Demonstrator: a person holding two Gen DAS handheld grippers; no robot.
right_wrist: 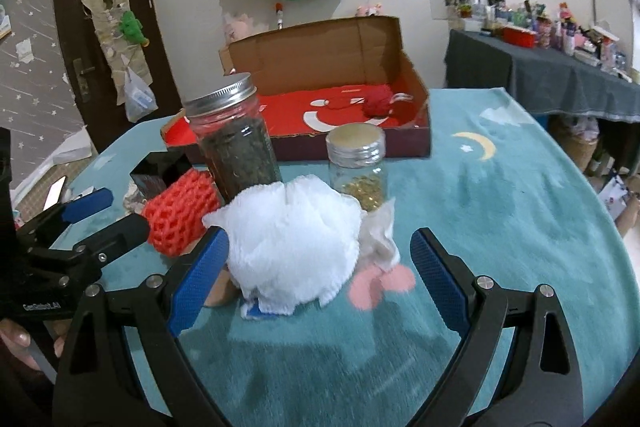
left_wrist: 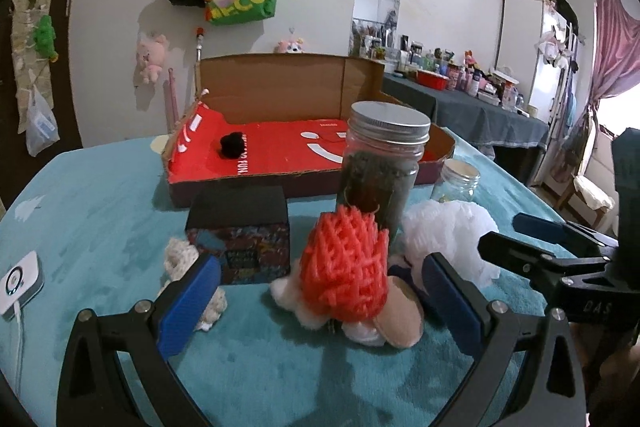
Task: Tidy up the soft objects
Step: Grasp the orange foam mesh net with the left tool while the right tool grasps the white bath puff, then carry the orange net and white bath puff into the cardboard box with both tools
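My left gripper (left_wrist: 320,307) is open, its blue pads wide on either side of an orange foam net (left_wrist: 344,267). The net rests on a white fluffy piece (left_wrist: 292,297) and a beige round pad (left_wrist: 400,311); neither pad touches it. A cream knitted piece (left_wrist: 180,259) lies by the left finger. My right gripper (right_wrist: 320,283) is open around a white mesh puff (right_wrist: 292,247), which sits close to its left pad. A white cloth (right_wrist: 380,239) lies beside the puff. The cardboard box (right_wrist: 416,115) with red lining holds a red yarn ball (right_wrist: 378,101) and a black pom-pom (left_wrist: 232,145).
A tall jar of dark leaves (right_wrist: 236,147) and a small jar (right_wrist: 358,167) stand just behind the soft things. A black box (left_wrist: 240,227) sits left of the net. A white device (left_wrist: 20,279) lies at the left edge of the teal mat (right_wrist: 500,207).
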